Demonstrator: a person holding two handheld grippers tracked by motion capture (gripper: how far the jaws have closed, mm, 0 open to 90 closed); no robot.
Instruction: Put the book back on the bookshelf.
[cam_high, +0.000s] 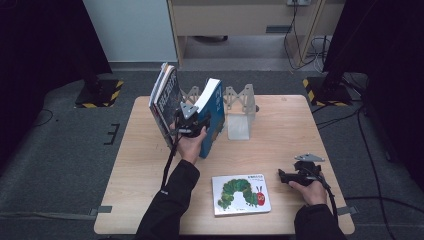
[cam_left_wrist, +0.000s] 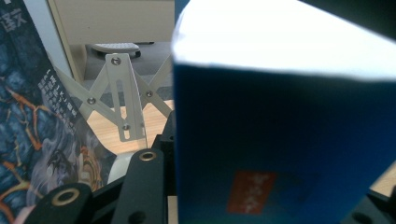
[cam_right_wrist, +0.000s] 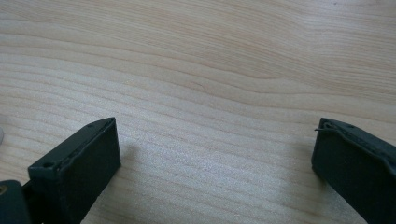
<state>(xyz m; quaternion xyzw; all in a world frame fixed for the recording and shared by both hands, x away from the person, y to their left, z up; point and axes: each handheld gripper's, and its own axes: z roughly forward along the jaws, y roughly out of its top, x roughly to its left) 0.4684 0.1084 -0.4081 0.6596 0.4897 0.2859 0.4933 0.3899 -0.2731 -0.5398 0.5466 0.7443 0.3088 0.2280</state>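
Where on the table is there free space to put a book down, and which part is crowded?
Bare wood lies at the near left, between the table's left edge and the caterpillar book, and at the far right, beyond the right gripper. The far middle is crowded: leaning books, the blue book in the left gripper, and the white rack.

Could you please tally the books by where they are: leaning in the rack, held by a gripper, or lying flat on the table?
Leaning in the rack: 2 dark-covered books
Held by the left gripper: 1 blue book
Lying flat: 1 caterpillar book
Total: 4
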